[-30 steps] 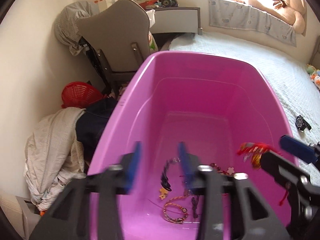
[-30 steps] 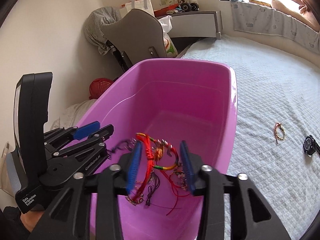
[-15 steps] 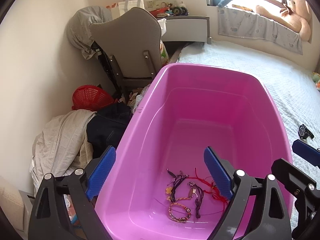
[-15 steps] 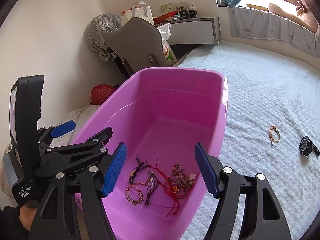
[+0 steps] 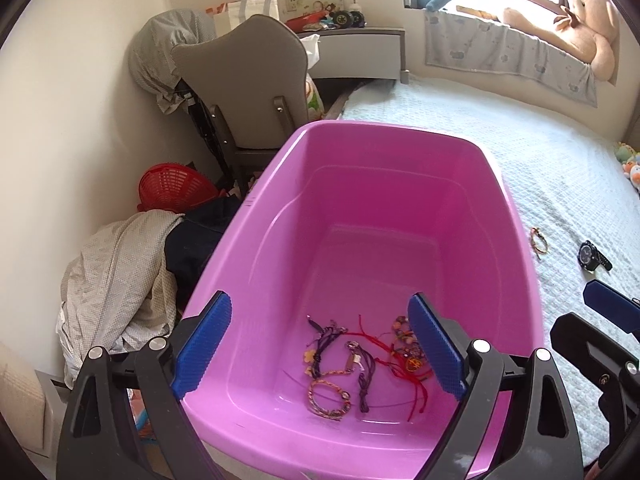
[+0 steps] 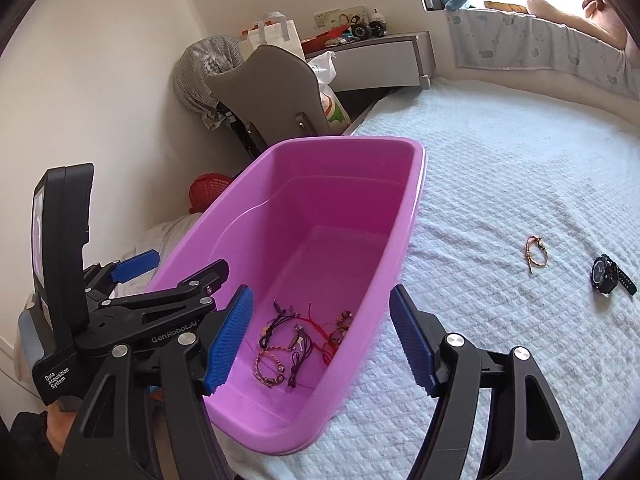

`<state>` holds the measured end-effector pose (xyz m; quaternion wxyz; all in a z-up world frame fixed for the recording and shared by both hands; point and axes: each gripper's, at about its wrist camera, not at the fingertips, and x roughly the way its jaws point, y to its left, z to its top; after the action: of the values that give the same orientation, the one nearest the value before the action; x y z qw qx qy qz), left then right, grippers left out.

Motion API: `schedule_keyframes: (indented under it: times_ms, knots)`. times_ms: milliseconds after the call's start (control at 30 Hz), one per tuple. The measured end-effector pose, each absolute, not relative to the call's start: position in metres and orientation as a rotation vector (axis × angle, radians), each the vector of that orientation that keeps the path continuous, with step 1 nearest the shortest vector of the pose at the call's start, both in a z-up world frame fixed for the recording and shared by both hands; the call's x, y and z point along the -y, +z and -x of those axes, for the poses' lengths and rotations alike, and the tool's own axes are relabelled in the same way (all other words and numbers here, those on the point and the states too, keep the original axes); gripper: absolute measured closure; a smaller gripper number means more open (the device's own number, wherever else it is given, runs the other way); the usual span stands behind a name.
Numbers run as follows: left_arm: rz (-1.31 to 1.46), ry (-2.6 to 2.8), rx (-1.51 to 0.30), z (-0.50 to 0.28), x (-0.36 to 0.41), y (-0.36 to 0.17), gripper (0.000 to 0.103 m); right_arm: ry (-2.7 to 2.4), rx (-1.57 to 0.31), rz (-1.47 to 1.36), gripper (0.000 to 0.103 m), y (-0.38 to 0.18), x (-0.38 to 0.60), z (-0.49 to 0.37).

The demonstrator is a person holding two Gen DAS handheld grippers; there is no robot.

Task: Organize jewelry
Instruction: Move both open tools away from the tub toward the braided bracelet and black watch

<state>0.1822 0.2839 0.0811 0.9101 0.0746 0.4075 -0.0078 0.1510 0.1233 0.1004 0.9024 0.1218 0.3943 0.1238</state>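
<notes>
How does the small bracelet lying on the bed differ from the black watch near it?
The bracelet is a thin orange-red cord loop; the watch is black and bulkier, with a round face and strap. The bracelet lies nearer the pink bin; the watch lies farther from it. Both rest on the white bedspread, outside the bin, untouched by either gripper.

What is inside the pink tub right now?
The pink tub holds a loose pile of bracelets at its near end: purple cord ones, a woven loop, red string and beaded pieces. The rest of the floor is bare. The tangled strands prevent an exact count.
</notes>
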Motion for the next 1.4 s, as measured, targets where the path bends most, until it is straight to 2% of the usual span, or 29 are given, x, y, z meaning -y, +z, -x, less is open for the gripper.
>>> schedule_keyframes:
  times_ms: [400, 900, 1400]
  knots:
    - [-0.146, -0.085, -0.849, -0.149, -0.231, 0.080, 0.012, 0.223, -0.810, -0.328, 0.035, 0.099, -0.067, -0.119]
    - [-0.146, -0.149, -0.913, -0.124, -0.178, 0.058, 0.012, 0.098, -0.847, -0.317, 0.035, 0.060, 0.029, -0.061]
    - [-0.203, -0.282, -0.933, -0.114, -0.075, 0.040, 0.012, -0.069, -0.853, -0.414, 0.035, 0.033, 0.134, -0.029]
